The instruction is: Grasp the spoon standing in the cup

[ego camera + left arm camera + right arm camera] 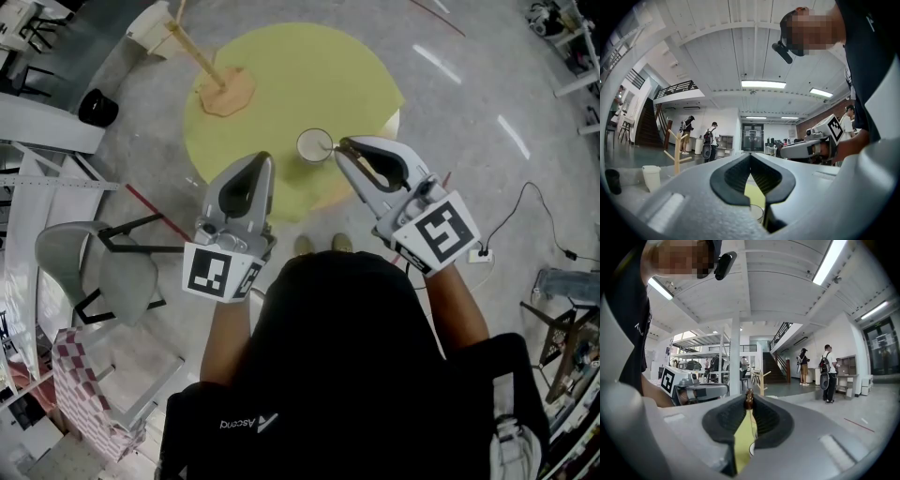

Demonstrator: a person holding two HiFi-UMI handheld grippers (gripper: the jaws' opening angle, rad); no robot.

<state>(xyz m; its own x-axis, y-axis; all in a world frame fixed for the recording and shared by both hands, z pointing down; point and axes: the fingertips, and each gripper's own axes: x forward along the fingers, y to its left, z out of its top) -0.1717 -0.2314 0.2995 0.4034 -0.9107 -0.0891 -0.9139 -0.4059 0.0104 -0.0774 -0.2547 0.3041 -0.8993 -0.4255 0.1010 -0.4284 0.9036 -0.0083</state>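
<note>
A white cup (314,145) stands near the front edge of the round yellow table (291,66). A brown spoon (334,147) leans out of it to the right, and my right gripper (341,145) is shut on its handle. In the right gripper view the spoon's brown end (749,401) is pinched between the jaw tips of the right gripper (749,404), with the cup's rim (751,449) below. My left gripper (266,159) hangs left of the cup, apart from it. Its jaws meet at the tips with nothing between them, as the left gripper view (750,155) shows; the cup (757,212) lies below.
A tan mat (227,92) with a wooden stand (192,47) sits at the table's far left. A grey chair (103,267) is on the floor to the left, a power strip with a cable (481,254) to the right. People stand far off in the hall (828,371).
</note>
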